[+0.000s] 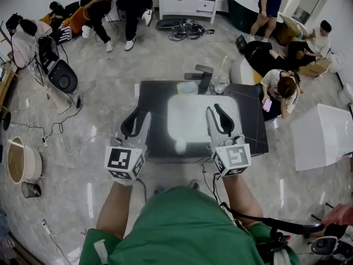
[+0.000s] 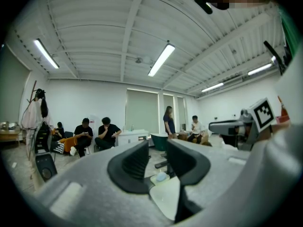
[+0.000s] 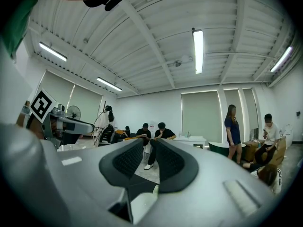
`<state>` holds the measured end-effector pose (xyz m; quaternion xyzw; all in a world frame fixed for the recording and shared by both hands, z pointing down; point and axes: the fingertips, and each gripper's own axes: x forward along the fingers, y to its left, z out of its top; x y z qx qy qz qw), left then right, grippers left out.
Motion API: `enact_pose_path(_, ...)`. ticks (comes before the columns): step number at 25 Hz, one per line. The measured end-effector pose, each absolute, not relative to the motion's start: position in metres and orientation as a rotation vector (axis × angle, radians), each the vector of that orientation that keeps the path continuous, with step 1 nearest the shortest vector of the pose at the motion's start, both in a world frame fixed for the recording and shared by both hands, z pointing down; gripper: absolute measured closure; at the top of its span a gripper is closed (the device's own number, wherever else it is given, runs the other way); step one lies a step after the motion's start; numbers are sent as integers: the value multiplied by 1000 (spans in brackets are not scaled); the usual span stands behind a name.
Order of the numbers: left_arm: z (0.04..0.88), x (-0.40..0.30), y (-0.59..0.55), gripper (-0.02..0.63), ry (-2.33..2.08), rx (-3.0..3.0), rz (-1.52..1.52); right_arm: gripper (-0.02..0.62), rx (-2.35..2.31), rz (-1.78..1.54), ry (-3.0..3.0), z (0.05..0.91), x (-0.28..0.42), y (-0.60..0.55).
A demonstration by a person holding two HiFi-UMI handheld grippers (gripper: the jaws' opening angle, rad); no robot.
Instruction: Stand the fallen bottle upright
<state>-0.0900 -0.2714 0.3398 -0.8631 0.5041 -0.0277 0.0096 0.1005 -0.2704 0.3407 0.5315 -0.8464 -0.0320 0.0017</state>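
The dark surface stands in the middle of the floor right in front of the person, so both arms can reach over its near edge. A white mat covers its centre and seems meant as the working patch, where a bottle would show up well against the pale sheet.

The left claw and the right claw hang side by side at the near edge, one toward each side of the mat, both pointing level across the surface. That looks like a ready stance before a reach, with neither committed to anything yet. In each gripper view the jaws are a little spread with only a narrow gap, and nothing is pinched between them.

The clear bottle sits at the far edge of the surface, beyond the mat and well apart from both claws. From this steep angle I cannot tell whether it lies flat or stands. It is nearer the right claw's side, so I judge that hand would go for it.

A pale green tub sits near the bottle, and a small pale round thing rests on the mat's near edge.
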Motion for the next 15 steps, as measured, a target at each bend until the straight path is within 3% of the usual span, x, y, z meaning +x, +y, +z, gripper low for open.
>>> enact_pose_path(15,344,-82,-281,494,1590,-2690,-96,511,1665,-82,-2663,346,112,-281)
